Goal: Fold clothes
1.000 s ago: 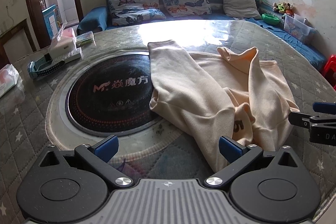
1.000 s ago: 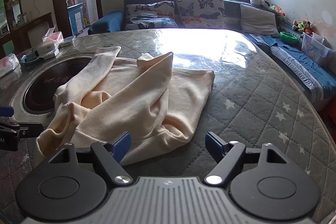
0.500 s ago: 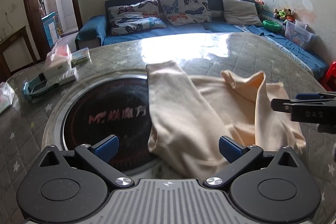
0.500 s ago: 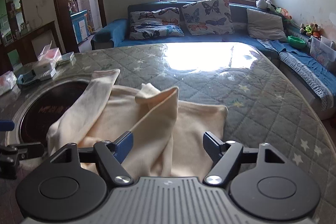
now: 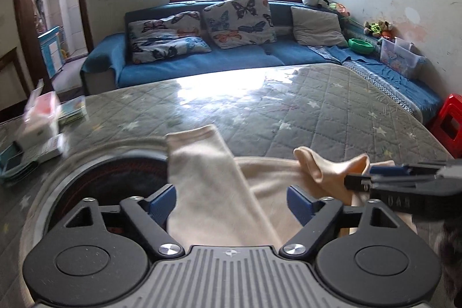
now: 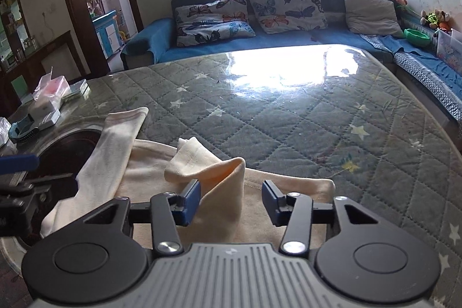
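The big round table (image 6: 288, 117) takes up most of both views. It's covered in a grey quilted cloth with little stars, shiny where the window glare hits at 12 o'clock. There's a dark round hotplate (image 5: 115, 175) sunk into it at about 9 o'clock.

The cream sweatshirt (image 6: 150, 163) lies rumpled on the near side of the table, partly over the hotplate rim. It looks like soft fleecy knit. One sleeve (image 5: 199, 160) runs flat toward 11 o'clock, and the other sleeve (image 6: 208, 166) is bunched up into a peak, probably why it's getting attention first.

The left gripper (image 5: 231, 201) has its blue-padded jaws wide apart but closing, straddling the flat sleeve, pads not pressing on it that I can see. The right gripper (image 6: 231, 201) is narrower and closing too, with the peaked sleeve fold between its pads; the left pad looks right against the cloth, the other one apart. My guess is both are lined up to grab a sleeve each so they can be laid out for the fold.

A tissue box (image 6: 52, 88) sits over at 10 o'clock, well out of the way.
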`<state>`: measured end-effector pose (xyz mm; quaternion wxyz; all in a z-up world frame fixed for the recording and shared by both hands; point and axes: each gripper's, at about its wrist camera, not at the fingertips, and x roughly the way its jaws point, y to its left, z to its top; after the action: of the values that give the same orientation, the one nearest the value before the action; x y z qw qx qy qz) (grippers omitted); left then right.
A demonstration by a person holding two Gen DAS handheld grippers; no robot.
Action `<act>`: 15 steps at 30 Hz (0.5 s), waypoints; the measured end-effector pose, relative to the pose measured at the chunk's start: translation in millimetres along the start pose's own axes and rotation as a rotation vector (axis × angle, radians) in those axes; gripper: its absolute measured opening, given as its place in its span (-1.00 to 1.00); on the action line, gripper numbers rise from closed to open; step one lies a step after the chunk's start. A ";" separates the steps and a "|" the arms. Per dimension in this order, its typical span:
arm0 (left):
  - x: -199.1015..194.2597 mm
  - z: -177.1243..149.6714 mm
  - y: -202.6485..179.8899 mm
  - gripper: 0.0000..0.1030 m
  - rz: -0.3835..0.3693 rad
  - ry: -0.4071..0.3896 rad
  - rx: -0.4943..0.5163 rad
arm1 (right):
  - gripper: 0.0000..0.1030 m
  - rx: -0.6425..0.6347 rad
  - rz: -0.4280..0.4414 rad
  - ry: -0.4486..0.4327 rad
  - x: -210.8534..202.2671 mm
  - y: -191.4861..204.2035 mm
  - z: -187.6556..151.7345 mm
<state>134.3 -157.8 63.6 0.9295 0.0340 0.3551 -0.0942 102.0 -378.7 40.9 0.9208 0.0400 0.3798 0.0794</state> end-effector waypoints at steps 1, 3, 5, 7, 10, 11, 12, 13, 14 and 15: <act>7.1 2.7 -2.0 0.61 -0.002 0.002 0.005 | -0.20 0.000 0.003 0.005 2.6 -0.8 0.1; 20.7 5.8 -5.3 0.56 0.002 0.014 0.016 | -0.25 -0.003 0.011 0.009 5.3 -1.2 -0.4; 32.6 7.2 -7.6 0.54 0.003 0.033 0.022 | -0.25 -0.026 0.012 0.006 8.4 -0.4 -2.3; 41.3 6.3 -9.9 0.48 -0.004 0.048 0.032 | -0.25 -0.047 0.016 0.002 9.8 1.9 -3.3; 50.2 3.9 -10.3 0.34 -0.007 0.063 0.033 | -0.26 -0.065 0.029 0.002 12.1 2.6 -4.0; 52.4 3.1 -9.7 0.31 -0.010 0.069 0.031 | -0.31 -0.070 0.033 0.002 12.9 2.9 -4.2; 54.1 2.4 -8.8 0.24 -0.014 0.074 0.031 | -0.43 -0.076 0.037 0.003 13.8 3.1 -4.4; 55.9 1.8 -7.8 0.19 -0.017 0.079 0.031 | -0.50 -0.081 0.048 -0.001 12.8 3.0 -4.0; 57.5 1.3 -6.3 0.16 -0.019 0.082 0.030 | -0.62 -0.080 0.052 -0.004 11.3 2.6 -3.3; 59.2 1.1 -4.7 0.07 -0.020 0.086 0.028 | -0.74 -0.077 0.054 -0.006 9.7 2.1 -2.7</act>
<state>177.3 -171.5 24.9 0.9118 0.0474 0.3937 -0.1072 106.6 -374.8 32.6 0.9202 0.0149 0.3727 0.1188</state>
